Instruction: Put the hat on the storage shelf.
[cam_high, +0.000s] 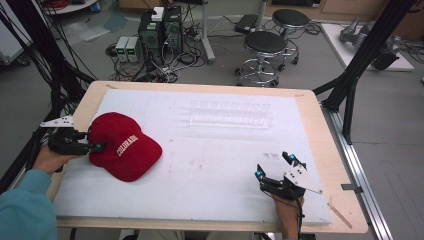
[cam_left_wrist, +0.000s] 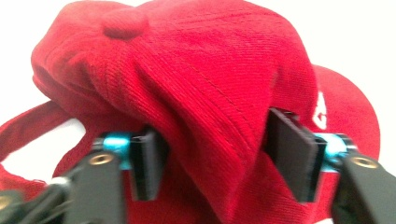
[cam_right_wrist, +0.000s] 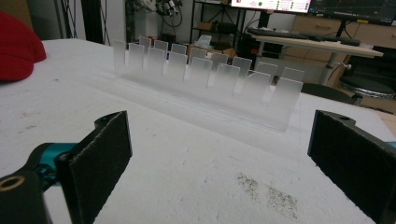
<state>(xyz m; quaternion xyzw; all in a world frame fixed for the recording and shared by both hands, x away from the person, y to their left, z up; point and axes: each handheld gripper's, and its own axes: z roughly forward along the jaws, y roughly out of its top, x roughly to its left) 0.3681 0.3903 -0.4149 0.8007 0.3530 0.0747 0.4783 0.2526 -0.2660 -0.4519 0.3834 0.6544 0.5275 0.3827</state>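
Red corduroy cap (cam_high: 125, 146) sits at 9 o'clock on the bench (cam_high: 320, 115), on the white foam sheet (cam_high: 210, 165). Left gripper (cam_high: 98, 147) has its fingers (cam_left_wrist: 148, 161) clamped on a bunched fold at the cap's rear, fabric pinched between the pads. Right gripper (cam_high: 273, 166) at 5 o'clock, fingers (cam_right_wrist: 100, 161) wide apart, holding nothing, resting low over the foam. Clear slotted acrylic rack (cam_high: 231, 114) at 12 o'clock, well apart from the cap. Beyond the bench: two stools (cam_high: 264, 50), PC towers (cam_high: 161, 30), cables on grey floor.
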